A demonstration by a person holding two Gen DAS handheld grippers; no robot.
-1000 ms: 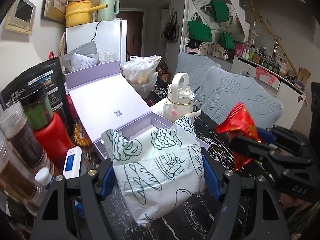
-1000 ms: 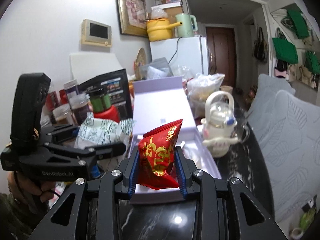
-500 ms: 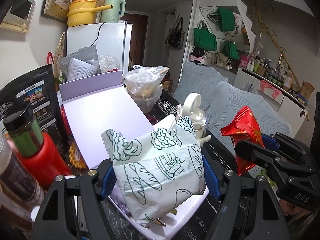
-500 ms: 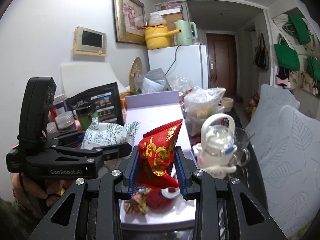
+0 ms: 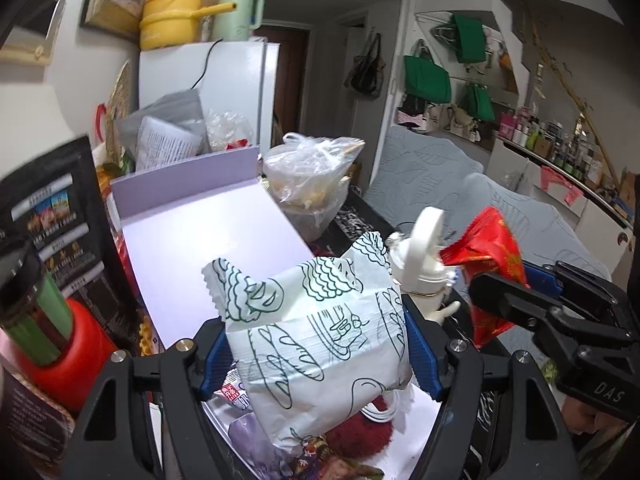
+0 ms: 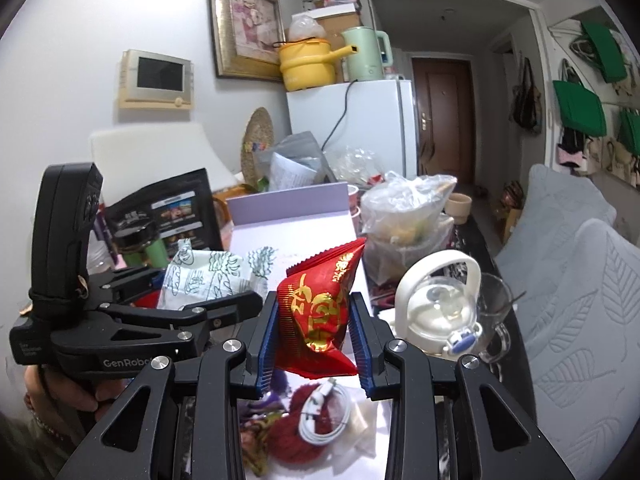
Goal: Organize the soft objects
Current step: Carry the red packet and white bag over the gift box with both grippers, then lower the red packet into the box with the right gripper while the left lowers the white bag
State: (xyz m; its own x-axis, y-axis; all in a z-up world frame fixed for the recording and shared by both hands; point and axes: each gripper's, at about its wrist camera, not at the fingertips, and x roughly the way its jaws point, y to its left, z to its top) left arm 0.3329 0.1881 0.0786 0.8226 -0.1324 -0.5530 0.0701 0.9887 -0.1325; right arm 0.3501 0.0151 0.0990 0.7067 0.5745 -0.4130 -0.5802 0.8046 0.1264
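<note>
left gripper (image 5: 320, 354) pinches the white packet (image 5: 320, 336), right gripper (image 6: 316, 338) pinches the red packet (image 6: 318, 316).

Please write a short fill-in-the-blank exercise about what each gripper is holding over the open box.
1. The left gripper is clamped on a white packet printed with ____ line drawings.
2. The right gripper grips a ____ packet with gold print.
3. In the lavender box, a coiled white ____ lies on something red and fuzzy.

Missing words: green; red; cable
</note>
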